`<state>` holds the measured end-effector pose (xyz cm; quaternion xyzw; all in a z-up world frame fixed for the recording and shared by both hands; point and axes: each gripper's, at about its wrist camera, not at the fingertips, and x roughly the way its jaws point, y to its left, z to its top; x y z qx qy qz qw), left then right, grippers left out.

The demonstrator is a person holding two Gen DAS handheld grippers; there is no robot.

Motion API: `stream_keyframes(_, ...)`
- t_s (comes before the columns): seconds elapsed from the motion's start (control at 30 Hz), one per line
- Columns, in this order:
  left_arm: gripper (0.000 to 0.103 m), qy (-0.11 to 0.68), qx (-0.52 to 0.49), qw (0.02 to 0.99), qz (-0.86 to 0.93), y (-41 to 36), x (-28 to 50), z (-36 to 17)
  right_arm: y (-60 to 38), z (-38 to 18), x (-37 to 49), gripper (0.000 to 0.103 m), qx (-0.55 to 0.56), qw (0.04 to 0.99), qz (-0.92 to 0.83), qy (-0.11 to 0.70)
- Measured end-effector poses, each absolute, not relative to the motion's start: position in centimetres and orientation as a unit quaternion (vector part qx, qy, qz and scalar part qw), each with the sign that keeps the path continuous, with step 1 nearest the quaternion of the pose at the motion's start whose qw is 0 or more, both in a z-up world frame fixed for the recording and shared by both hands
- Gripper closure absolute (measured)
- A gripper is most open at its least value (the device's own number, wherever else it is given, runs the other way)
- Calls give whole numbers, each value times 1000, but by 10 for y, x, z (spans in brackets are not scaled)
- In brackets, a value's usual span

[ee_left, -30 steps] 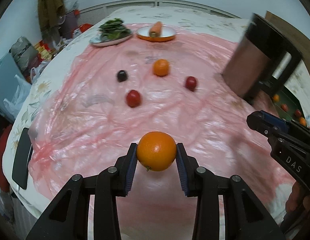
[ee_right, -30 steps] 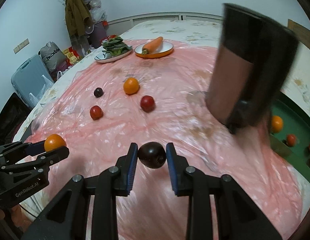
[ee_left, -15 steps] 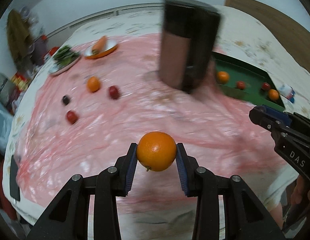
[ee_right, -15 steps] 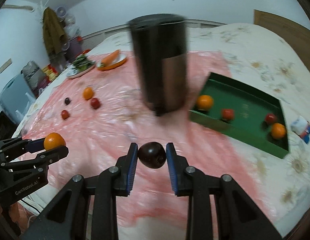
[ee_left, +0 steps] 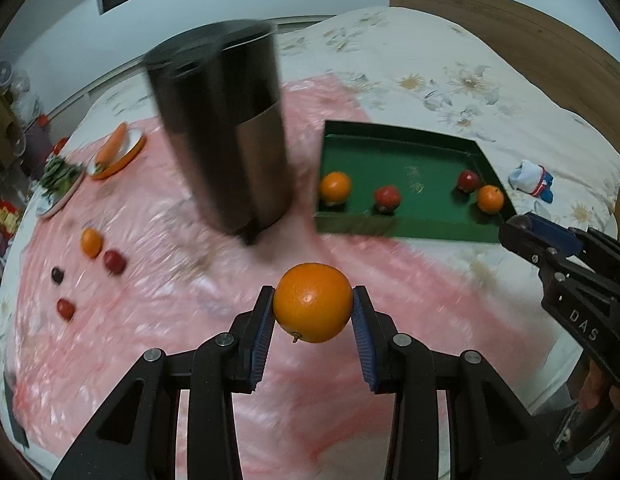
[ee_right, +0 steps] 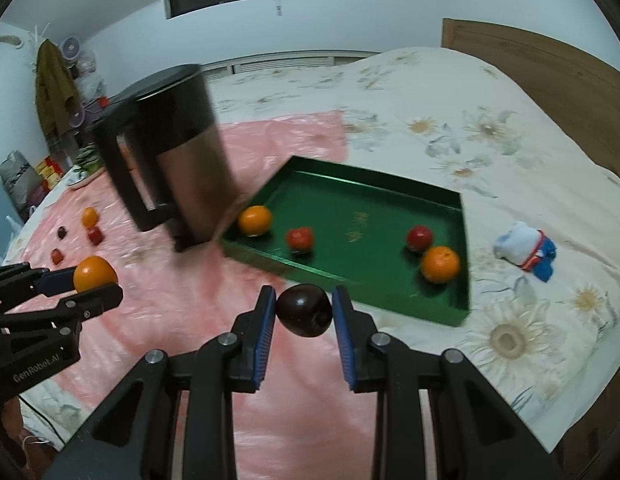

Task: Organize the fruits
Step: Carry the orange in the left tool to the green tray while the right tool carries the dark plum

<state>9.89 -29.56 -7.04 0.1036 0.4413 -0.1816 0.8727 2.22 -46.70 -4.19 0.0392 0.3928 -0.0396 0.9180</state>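
Note:
My left gripper point(ee_left: 313, 312) is shut on an orange point(ee_left: 313, 307), held above the pink plastic sheet. In the right wrist view the same left gripper point(ee_right: 95, 285) shows at the left with the orange point(ee_right: 95, 273). My right gripper point(ee_right: 303, 311) is shut on a dark plum point(ee_right: 304, 310), just before the near edge of a green tray point(ee_right: 374, 300). The tray point(ee_left: 430, 152) holds two oranges point(ee_right: 255, 220) point(ee_right: 440, 264) and two red fruits point(ee_right: 300, 239) point(ee_right: 419, 237). An orange point(ee_left: 91, 242), two red fruits point(ee_left: 114, 261) point(ee_left: 65, 308) and a dark plum point(ee_left: 57, 275) lie on the sheet at the left.
A tall dark kettle point(ee_left: 222, 136) stands on the sheet left of the tray, seen with its handle point(ee_right: 126, 184) in the right wrist view. Plates with a carrot point(ee_left: 114, 146) and greens point(ee_left: 60, 174) sit far left. A folded sock point(ee_right: 524, 246) lies right of the tray.
Both grippers have swung to the right across the bed with their fruits still held. The green tray has come into full view and the loose fruits have slid to the left.

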Motion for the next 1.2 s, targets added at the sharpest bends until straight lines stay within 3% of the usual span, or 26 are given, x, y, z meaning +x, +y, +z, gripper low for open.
stream_keyframes(0.8, 70, 420, 110, 880, -192, -423, 216, -105, -547, -103, 101, 49, 73, 914, -51, 396)
stream_keyframes(1.2, 70, 434, 114, 874, -186, -450, 248, -145, -557, -137, 118, 49, 88, 907, -45, 410)
